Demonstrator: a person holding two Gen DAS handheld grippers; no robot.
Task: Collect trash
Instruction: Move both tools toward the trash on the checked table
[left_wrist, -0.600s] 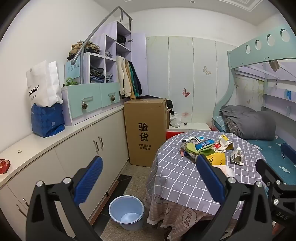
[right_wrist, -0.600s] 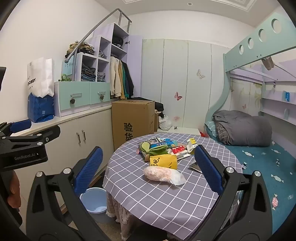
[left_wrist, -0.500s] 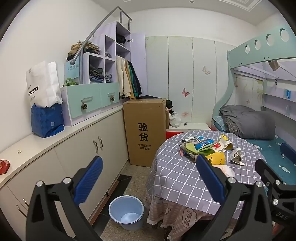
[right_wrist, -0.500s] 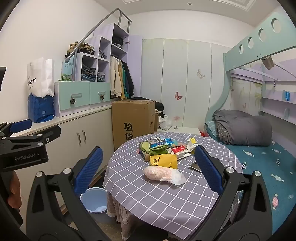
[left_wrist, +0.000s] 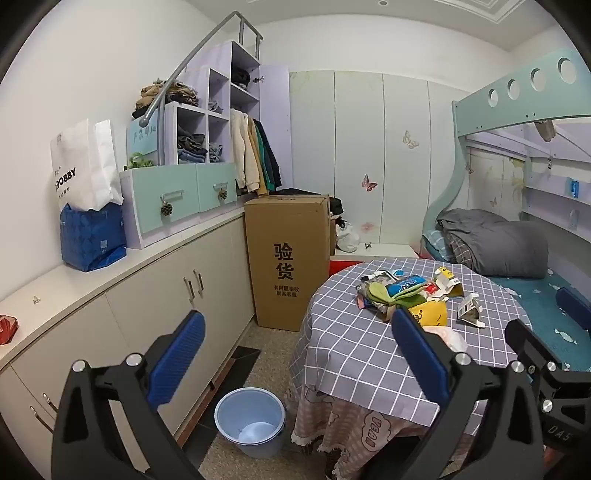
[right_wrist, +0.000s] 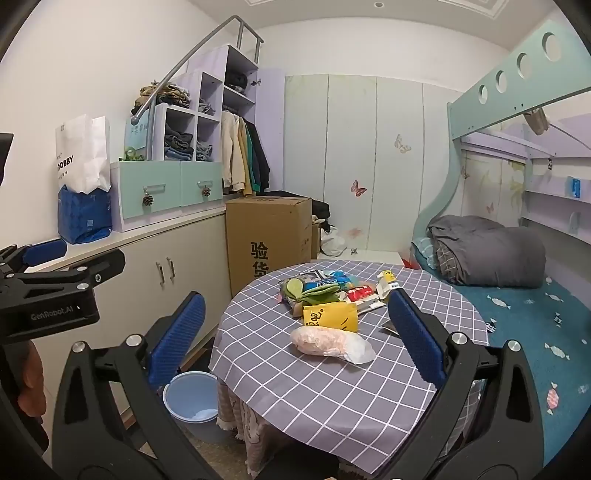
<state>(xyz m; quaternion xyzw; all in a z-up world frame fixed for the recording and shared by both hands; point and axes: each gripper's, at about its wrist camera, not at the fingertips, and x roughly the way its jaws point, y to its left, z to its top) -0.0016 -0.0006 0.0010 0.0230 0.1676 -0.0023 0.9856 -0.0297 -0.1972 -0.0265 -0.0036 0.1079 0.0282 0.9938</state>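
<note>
We hold two grippers out in front of us in a small bedroom, both raised in the air and well short of the round bench with its grey checked cloth. The left gripper has its jaws spread wide apart, holding nothing; the right gripper likewise has its jaws wide apart and empty.

The trash lies in a loose heap on the bench. Nearest to us is a clear plastic bag with something pale pink inside. Just behind it and touching it is a yellow packet. Behind that sits a jumble of wrappers, green, blue and red, overlapping each other. A small torn carton lies apart to the right side of the heap.

On the floor to the left of the bench stands a light blue bin, open at the top, close to a row of cream cupboards.

We judge all of this to be light, soft and crinkly. The plastic bag looks slippery and likely to sag, so pinching it across its fuller middle seems safer than taking the loose clear end. The yellow packet looks stiffer and offers a raised edge to grip.
</note>
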